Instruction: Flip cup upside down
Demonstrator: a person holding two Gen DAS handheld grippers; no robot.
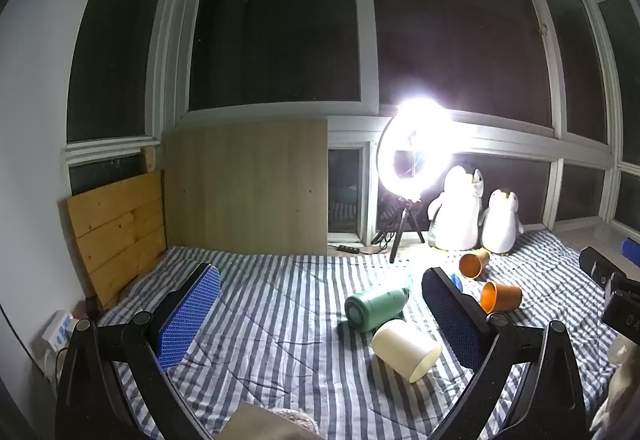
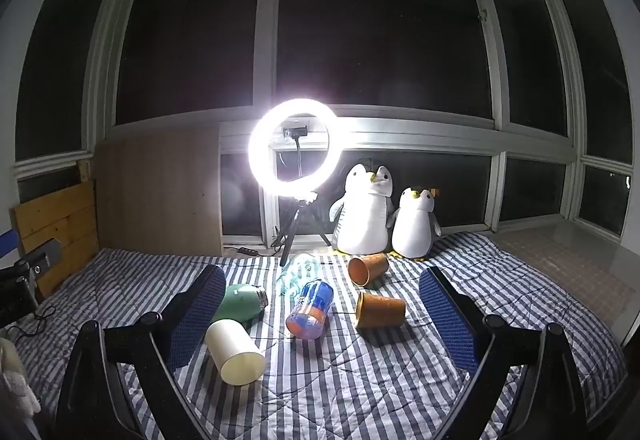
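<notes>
A cream cup [image 1: 405, 349] [image 2: 235, 352] lies on its side on the striped bed cover, mouth toward me. Two orange cups lie on their sides farther back: one near the penguins [image 1: 474, 263] [image 2: 368, 268], one closer [image 1: 501, 296] [image 2: 380, 309]. My left gripper [image 1: 320, 316] is open and empty, held above the cover, with the cream cup just inside its right finger [image 1: 452, 316]. My right gripper [image 2: 324, 320] is open and empty, with the cream cup next to its left finger [image 2: 196, 316].
A green bottle [image 1: 374, 308] [image 2: 240, 304], a blue-orange jar [image 2: 311, 309] and a clear bottle [image 2: 298, 272] lie on the cover. A lit ring light on a tripod [image 2: 294, 140] and two plush penguins [image 2: 366, 212] stand at the back. Wood boards [image 1: 116, 232] lean left.
</notes>
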